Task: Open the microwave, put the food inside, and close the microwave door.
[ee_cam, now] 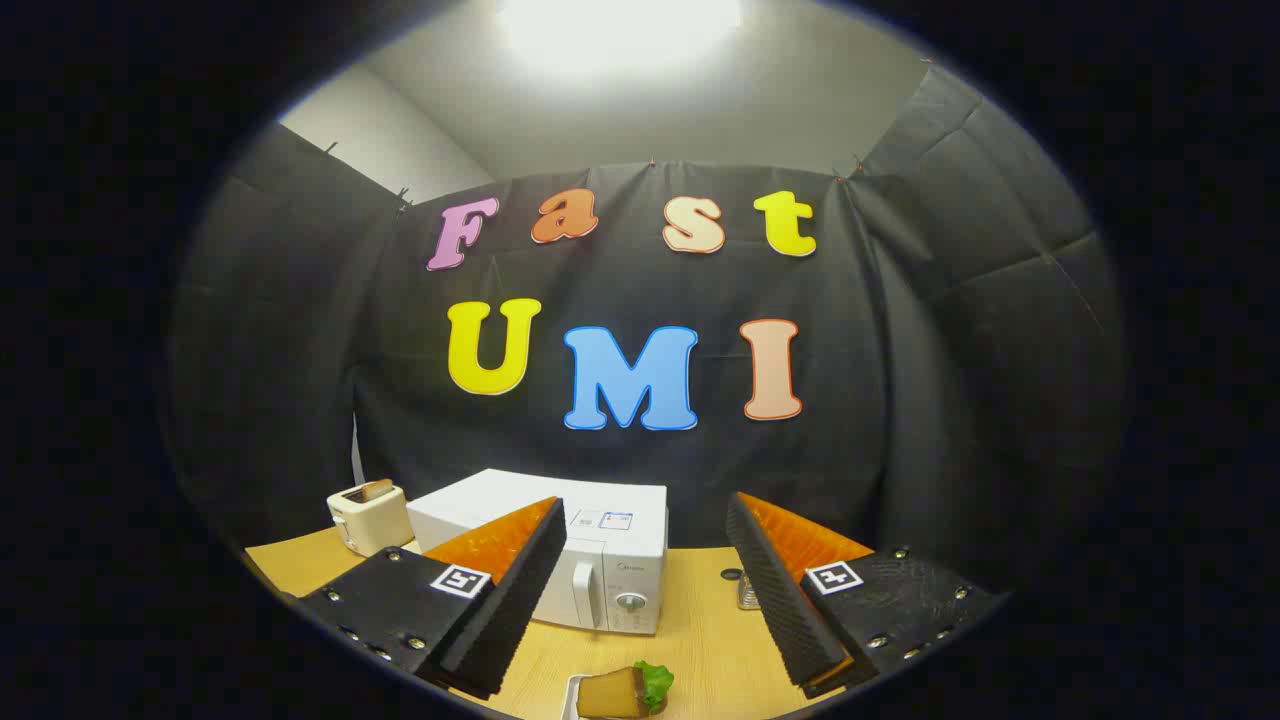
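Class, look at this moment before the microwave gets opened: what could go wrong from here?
The open gripper sits above the sandwich, which lies close in front of the shut microwave; reaching for the door handle might knock the food. The door may also swing into it. A small glass object beside the microwave could get bumped.

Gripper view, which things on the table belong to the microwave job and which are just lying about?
For the job:
white microwave, door closed
food on a white dish, between the fingers
gripper, jaws wide open, empty

Lying about:
toaster beside the microwave
small glass object
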Demonstrator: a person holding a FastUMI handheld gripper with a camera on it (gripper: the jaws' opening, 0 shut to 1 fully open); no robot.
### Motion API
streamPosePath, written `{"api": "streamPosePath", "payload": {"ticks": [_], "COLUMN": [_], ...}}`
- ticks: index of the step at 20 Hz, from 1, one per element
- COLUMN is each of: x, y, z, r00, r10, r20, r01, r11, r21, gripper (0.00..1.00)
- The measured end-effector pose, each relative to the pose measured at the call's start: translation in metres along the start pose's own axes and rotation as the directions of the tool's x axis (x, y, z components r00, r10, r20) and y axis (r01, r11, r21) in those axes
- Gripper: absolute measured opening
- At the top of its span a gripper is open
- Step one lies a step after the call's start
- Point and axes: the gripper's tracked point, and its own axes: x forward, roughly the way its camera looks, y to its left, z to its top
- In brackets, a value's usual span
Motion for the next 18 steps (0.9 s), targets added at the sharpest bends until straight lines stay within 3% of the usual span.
{"api": "streamPosePath", "payload": {"ticks": [18], "x": [0.015], "y": [0.016], "z": [-0.026], "r00": [1.000], "r10": [0.020], "r20": [-0.010], "r01": [-0.020], "r11": [0.999], "r21": [0.042], "gripper": [0.99]}}
